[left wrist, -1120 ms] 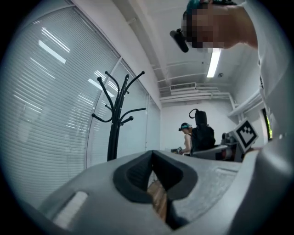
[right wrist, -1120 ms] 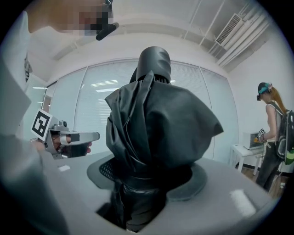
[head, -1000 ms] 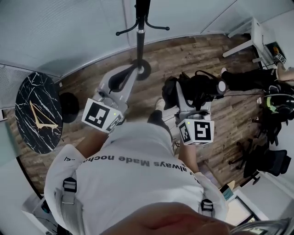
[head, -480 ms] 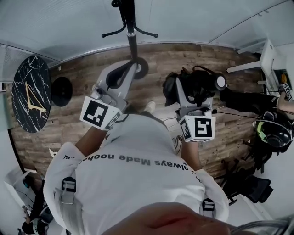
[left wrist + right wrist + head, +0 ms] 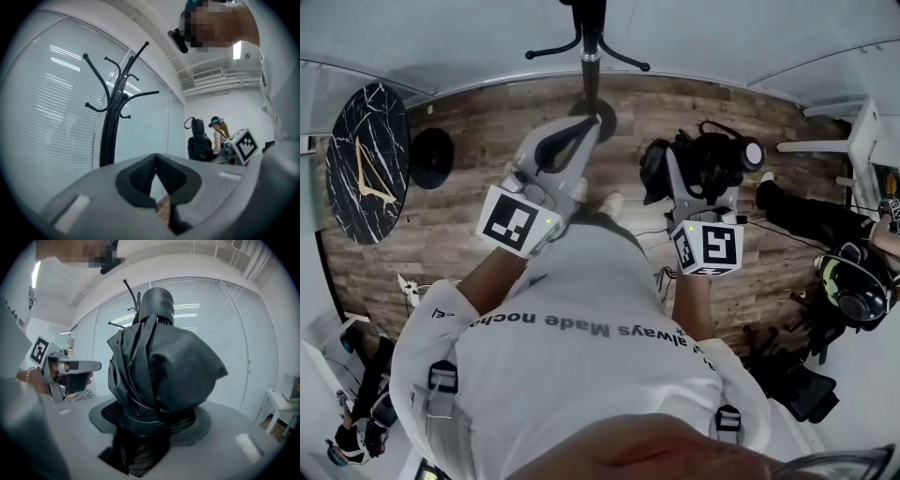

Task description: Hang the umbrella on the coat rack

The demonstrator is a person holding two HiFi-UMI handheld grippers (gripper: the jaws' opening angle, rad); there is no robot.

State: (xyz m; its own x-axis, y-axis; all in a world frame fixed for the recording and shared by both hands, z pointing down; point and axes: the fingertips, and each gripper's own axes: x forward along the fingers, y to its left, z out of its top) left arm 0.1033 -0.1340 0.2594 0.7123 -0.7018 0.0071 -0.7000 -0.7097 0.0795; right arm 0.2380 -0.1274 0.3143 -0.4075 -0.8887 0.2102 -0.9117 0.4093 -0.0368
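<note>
The black coat rack (image 5: pixel 591 56) stands straight ahead by the blinds, its round base (image 5: pixel 606 120) on the wood floor. In the left gripper view the coat rack (image 5: pixel 112 108) rises with several curved hooks. My left gripper (image 5: pixel 577 139) is shut and empty, its tips near the rack's base in the head view; the left gripper (image 5: pixel 157 180) shows its pads pressed together. My right gripper (image 5: pixel 701 187) is shut on a folded black umbrella (image 5: pixel 705 159). The bundled umbrella (image 5: pixel 159 366) fills the right gripper (image 5: pixel 150 425) view and hides most of the rack behind it.
A round black marble table (image 5: pixel 366 178) stands at the left with its dark foot (image 5: pixel 431 157). A person (image 5: pixel 853 281) sits at the right near a white desk (image 5: pixel 862 141). A black backpack (image 5: pixel 199 140) and a person (image 5: pixel 218 136) appear beyond the rack.
Both grippers have moved forward toward the rack, the umbrella still held in the right one. The view has swung, so the rack's base now lies just past the left gripper's tips.
</note>
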